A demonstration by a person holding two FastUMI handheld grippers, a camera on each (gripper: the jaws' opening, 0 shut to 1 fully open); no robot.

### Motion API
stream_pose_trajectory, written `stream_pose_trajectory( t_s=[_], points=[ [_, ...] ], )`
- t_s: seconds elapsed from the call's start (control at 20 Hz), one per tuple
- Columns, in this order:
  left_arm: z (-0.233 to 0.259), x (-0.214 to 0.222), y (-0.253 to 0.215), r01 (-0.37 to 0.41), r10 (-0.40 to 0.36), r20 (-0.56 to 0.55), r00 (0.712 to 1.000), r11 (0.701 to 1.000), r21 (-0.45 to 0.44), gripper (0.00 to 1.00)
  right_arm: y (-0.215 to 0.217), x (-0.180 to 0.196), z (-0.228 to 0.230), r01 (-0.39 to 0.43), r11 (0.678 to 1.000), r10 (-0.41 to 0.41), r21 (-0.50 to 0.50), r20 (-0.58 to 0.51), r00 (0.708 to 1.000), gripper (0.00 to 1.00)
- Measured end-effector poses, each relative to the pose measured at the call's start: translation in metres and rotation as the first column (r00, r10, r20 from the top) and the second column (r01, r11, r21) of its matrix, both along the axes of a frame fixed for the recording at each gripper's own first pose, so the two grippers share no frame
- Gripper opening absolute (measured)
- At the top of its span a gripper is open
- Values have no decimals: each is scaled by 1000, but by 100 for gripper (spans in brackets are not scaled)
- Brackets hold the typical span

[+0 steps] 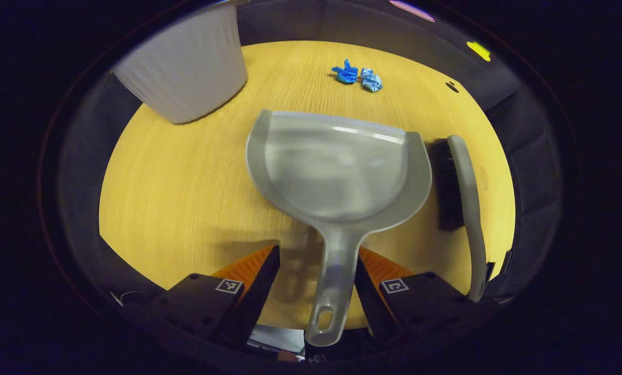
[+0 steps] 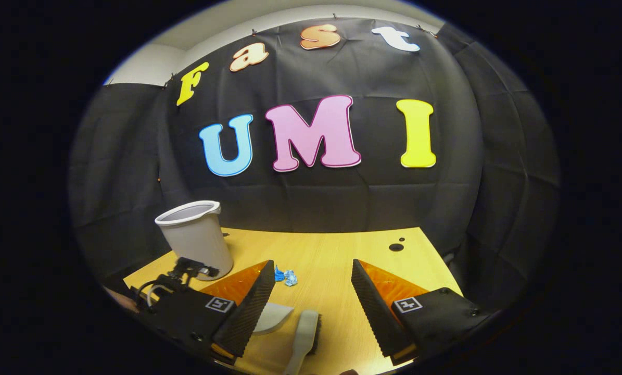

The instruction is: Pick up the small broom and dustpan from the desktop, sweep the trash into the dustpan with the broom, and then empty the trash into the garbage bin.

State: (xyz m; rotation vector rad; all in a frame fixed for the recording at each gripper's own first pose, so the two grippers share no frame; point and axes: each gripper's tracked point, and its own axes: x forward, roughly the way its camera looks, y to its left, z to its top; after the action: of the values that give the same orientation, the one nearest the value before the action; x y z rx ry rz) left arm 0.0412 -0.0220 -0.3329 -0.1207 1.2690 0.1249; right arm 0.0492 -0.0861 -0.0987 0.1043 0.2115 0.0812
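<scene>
Two blue trash wads (image 1: 357, 75) lie on the tabletop (image 1: 186, 182) beyond the dustpan (image 1: 337, 166); broom (image 1: 464, 192) just beside it, bin (image 1: 186, 62) nearby. I hold my left tongs (image 1: 316, 271) wide open astride the dustpan handle, right tongs (image 2: 308, 291) open, empty.

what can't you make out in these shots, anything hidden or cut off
- Garbage bin: left gripper view's top edge cuts off its rim; its inside is hidden in both views.
- Broom: in the right gripper view, the bottom edge cuts off its handle.
- Dustpan: there mostly hidden behind the right gripper's finger.
- Blue trash: too small there to count the pieces.
</scene>
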Motion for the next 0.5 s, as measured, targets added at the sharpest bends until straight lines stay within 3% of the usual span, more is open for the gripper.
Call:
stream_pose_trajectory(
  t_s=[0.1,0.2,0.25,0.35,0.5],
  points=[
    [-4,6,-3,-7,6,-52,999,1000,-8,79,-5,-1,-6,7,1000,-7,4,-13,1000,92],
    [-4,15,2,9,-5,-91,996,999,37,77,-11,-2,-12,21,999,-20,26,-29,999,92],
    [-3,24,0,18,-14,-86,996,999,46,63,-13,-4,-15,26,999,-24,45,-43,999,95],
    [-1,27,-5,40,-34,-112,993,998,50,59,-15,-4,-24,35,995,-28,90,-78,997,95],
    [3,20,-6,76,-66,-162,985,996,57,37,-5,-8,-42,13,986,17,169,-177,984,94]
  ],
)
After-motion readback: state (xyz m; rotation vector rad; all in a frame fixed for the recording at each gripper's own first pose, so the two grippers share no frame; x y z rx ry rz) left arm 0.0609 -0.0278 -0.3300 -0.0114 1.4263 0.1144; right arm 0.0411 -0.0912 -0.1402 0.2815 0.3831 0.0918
